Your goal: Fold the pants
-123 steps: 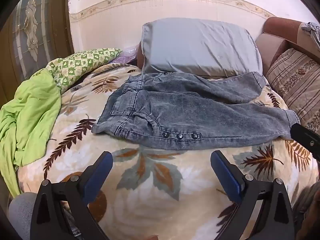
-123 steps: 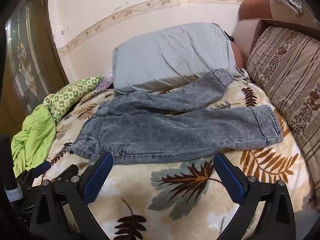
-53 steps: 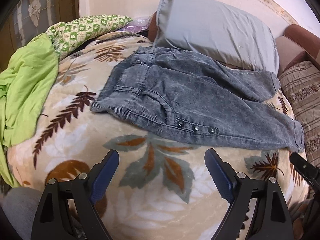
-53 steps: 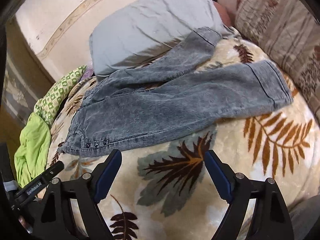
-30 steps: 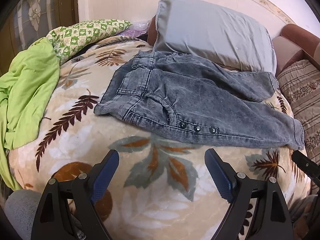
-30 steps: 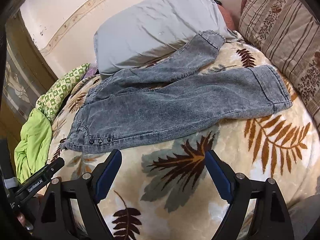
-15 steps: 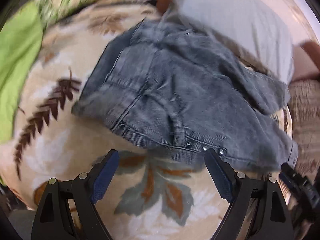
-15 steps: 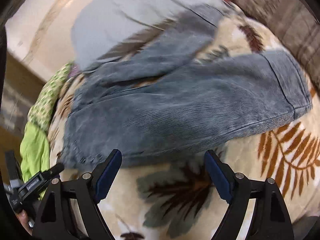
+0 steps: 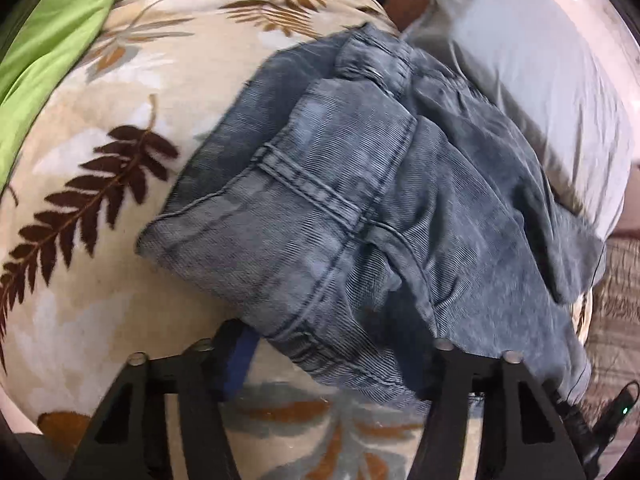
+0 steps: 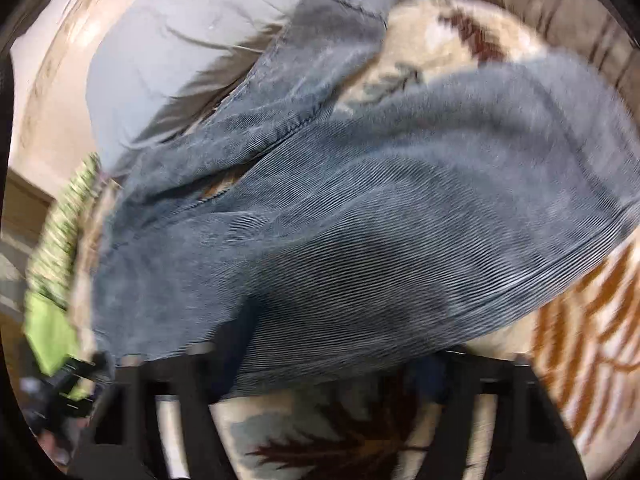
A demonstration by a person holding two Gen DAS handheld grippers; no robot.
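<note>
The grey-blue jeans (image 9: pixel 360 208) lie across a leaf-print blanket (image 9: pixel 92 292), waist to the left. My left gripper (image 9: pixel 332 354) points steeply down at the near edge of the waist. Its jaws are closing with the waist edge between them; cloth drapes over the right finger and the blue left pad (image 9: pixel 240 360) shows beside it. In the blurred right wrist view the jeans (image 10: pixel 380 208) fill the middle. My right gripper (image 10: pixel 334 358) is over the near edge of the leg, its jaws closing with that edge between them.
A grey pillow (image 9: pixel 540 80) lies behind the jeans and under the far leg (image 10: pixel 336 36). A green cloth (image 9: pixel 48 40) is bunched at the left. A striped cushion (image 9: pixel 616 320) stands at the right. The right gripper's body (image 9: pixel 612 416) shows at the lower right of the left wrist view.
Both grippers came down and forward onto the near edge of the jeans. Their jaws went from wide apart to about half as wide, with denim now between them.
</note>
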